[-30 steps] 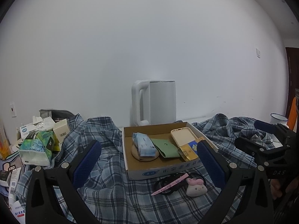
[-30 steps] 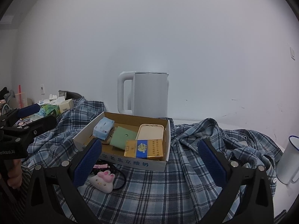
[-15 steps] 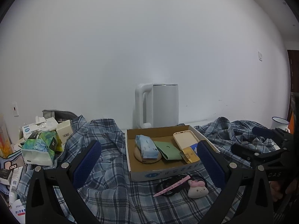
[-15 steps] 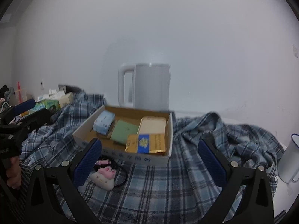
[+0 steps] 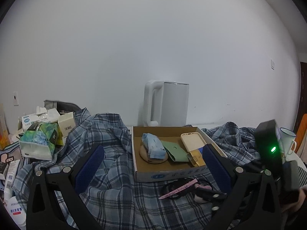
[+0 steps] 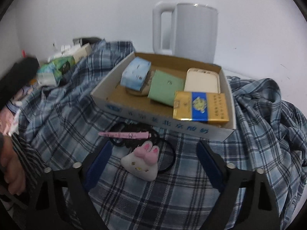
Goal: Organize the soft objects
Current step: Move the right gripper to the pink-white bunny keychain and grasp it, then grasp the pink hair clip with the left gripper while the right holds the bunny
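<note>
Since the right gripper (image 6: 151,159) points down at the small white plush bunny with pink ears (image 6: 142,163), I judge that the step in hand is to pick up this soft toy. Its jaws have just been closing, but in the right wrist view the blue pads (image 6: 99,159) are apart from the toy on both sides, so it grasps nothing. The toy lies on the blue checked cotton shirt (image 6: 63,122), just in front of the shallow brown cardboard box (image 6: 161,120), and it rests partly on a thin black hair band (image 6: 168,164). To do the step well, I would bring the pads lower, around the round body and not the ears, and keep them away from the band so it is not lifted together with the toy. The pink flat hair clip (image 6: 124,134) is near and should not be pushed. A soft body will give under pressure, so a gentle squeeze is probably enough.

The left gripper (image 5: 153,167) is released, with only cloth and the box behind its jaws.

Some things are hard to read. In the left wrist view the toy is mostly hidden behind the right gripper's dark fingers. The right wrist picture is a little blurred, mostly at its left edge, where a hand (image 6: 9,164) in a striped sleeve is cut off. What is under the pale blue tissue pack (image 6: 135,74) in the box I cannot tell exactly; it looks like a round wooden disc
</note>
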Demonstrator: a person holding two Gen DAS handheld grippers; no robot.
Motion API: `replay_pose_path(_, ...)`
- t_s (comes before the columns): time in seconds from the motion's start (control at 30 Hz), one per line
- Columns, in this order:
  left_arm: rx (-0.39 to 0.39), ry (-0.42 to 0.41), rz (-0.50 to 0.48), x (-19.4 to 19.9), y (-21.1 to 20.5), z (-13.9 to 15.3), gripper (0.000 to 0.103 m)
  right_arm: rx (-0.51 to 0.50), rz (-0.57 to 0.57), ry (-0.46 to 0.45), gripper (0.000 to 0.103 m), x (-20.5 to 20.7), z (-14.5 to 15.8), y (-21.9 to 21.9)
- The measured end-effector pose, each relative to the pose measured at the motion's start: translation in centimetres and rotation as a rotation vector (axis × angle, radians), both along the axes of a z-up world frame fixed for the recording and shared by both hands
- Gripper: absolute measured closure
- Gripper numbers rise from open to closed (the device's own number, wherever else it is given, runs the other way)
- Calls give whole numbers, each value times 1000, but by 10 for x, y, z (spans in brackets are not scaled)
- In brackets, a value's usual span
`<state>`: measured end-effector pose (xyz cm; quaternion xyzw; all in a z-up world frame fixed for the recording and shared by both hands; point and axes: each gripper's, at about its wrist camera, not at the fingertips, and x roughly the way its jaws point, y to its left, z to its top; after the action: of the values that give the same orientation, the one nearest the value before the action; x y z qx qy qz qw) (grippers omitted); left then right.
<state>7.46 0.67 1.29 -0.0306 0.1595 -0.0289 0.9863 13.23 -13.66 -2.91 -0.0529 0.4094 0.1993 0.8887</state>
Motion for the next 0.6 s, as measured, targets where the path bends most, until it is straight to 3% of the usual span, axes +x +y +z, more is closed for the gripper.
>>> replay_pose_path(0.13,-11,2,-1,0,1,0,0,-10,41,67,43,4,-13,7)
replay_pose_path(0.37,-9,6,-4,0,2,0,0,-21,53,111,65,8,-21,8)
replay_pose_path(0.5,-11,2,-7,0,1,1,0,-5,15,32,74,0,-7,1)
replay_pose_path(0.6,-10,12,-12,3,-1,0,0,-2,-24,-79,75,-13,13,-10)
